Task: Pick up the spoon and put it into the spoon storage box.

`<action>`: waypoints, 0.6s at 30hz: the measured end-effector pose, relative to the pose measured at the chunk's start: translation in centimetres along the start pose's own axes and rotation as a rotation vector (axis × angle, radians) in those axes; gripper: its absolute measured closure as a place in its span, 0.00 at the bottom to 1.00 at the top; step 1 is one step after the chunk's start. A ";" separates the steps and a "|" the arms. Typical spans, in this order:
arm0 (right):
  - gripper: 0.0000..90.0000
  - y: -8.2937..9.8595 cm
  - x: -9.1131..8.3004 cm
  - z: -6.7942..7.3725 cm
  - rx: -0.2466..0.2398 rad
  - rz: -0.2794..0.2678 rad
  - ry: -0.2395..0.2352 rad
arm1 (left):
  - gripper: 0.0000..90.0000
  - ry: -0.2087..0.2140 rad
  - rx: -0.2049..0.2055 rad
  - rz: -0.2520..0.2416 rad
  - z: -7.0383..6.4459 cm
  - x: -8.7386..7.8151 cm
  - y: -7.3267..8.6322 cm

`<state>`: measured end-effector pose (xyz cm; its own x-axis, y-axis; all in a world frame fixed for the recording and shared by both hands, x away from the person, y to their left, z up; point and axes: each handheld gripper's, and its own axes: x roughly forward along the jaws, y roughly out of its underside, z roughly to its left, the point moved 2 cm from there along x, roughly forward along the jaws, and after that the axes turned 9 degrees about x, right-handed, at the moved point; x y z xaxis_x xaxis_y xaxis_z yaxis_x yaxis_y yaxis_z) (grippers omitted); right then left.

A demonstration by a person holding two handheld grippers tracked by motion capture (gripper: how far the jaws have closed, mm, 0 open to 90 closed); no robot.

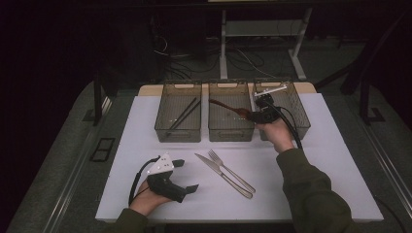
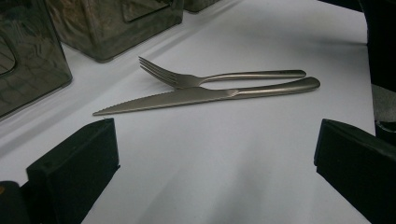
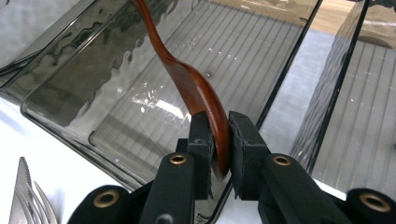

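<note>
A brown wooden spoon [image 1: 228,107] [image 3: 196,88] hangs over the middle smoked-plastic bin [image 1: 230,131] [image 3: 60,102], bowl end pinched in my right gripper [image 1: 255,115] [image 3: 220,140], handle pointing away to the left. A steel fork [image 1: 231,170] [image 2: 219,77] and a serrated steel knife [image 1: 223,175] [image 2: 205,95] lie side by side on the white mat [image 1: 301,174]. My left gripper [image 1: 185,175] [image 2: 215,158] rests low on the mat, left of the cutlery, jaws wide apart with nothing between them. The left bin [image 1: 178,128] holds dark chopsticks [image 1: 183,115].
The right bin [image 1: 301,119] stands beside the middle one, partly behind my right hand and its cable. All bins line the far edge of the mat. The fork tines [image 3: 32,205] show at the right gripper view's lower left. Dark floor, table legs and cables lie beyond.
</note>
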<state>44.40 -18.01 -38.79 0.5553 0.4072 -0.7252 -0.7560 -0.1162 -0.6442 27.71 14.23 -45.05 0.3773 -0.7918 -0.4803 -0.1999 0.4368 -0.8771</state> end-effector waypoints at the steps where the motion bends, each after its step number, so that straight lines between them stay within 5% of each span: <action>1: 0.86 0.0 0.0 0.0 0.000 0.000 -0.003 | 0.00 0.000 -0.001 -0.001 0.0 0.0 0.0; 12: 0.78 0.1 -0.2 0.2 -0.016 0.006 -0.032 | 0.00 0.002 0.000 -0.001 0.0 0.0 0.0; 18: 0.64 0.2 -1.3 0.1 -0.042 -0.025 -0.102 | 0.00 -0.001 -0.001 -0.002 0.0 0.0 0.0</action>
<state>43.50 -18.48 -37.90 0.5343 0.5004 -0.6812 -0.7256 -0.1420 -0.6733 27.71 14.26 -45.03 0.3781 -0.7923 -0.4790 -0.2003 0.4351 -0.8778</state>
